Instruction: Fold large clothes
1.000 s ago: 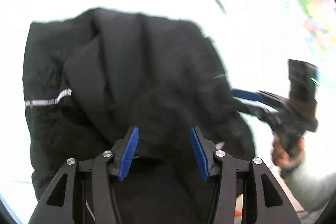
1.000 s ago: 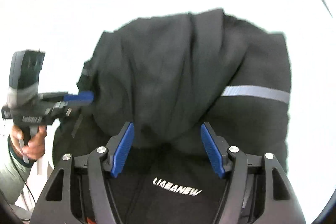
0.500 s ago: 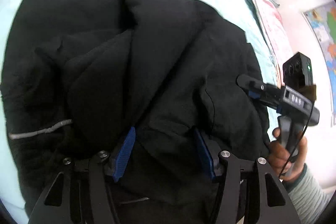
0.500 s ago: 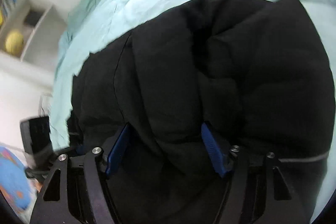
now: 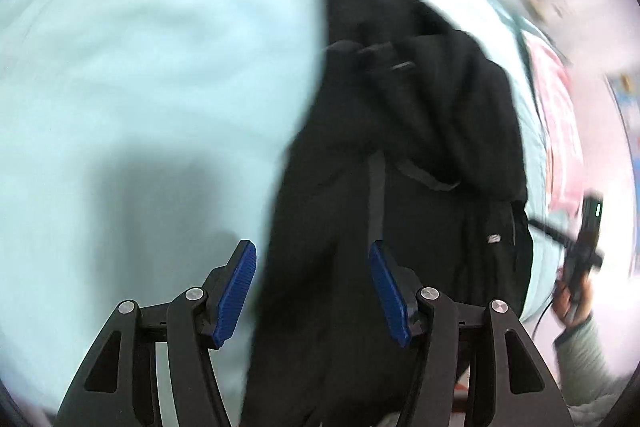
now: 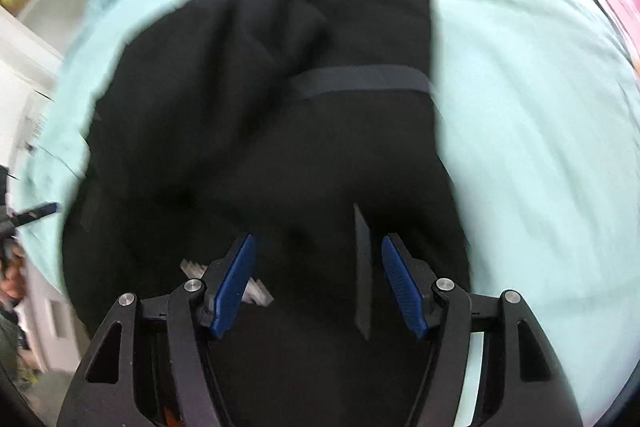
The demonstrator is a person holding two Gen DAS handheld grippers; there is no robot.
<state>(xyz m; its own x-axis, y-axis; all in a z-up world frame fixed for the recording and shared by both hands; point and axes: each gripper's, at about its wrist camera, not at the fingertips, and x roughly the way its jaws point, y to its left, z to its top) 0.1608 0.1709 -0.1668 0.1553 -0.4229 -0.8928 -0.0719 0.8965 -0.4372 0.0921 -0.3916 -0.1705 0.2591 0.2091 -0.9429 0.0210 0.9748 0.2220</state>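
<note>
Both claws are hanging spread wide over a black jacket (image 5: 400,155) lying bunched on a pale green bed sheet (image 5: 140,67); the left claw (image 5: 312,291) and right claw (image 6: 316,283) are gripping nothing, fabric darkening between their blue pads.

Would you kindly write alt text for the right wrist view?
A crumpled black jacket with a grey stripe lies on a pale mint sheet. The right gripper hovers open over its near edge, blue pads apart; the image is motion-blurred.
</note>
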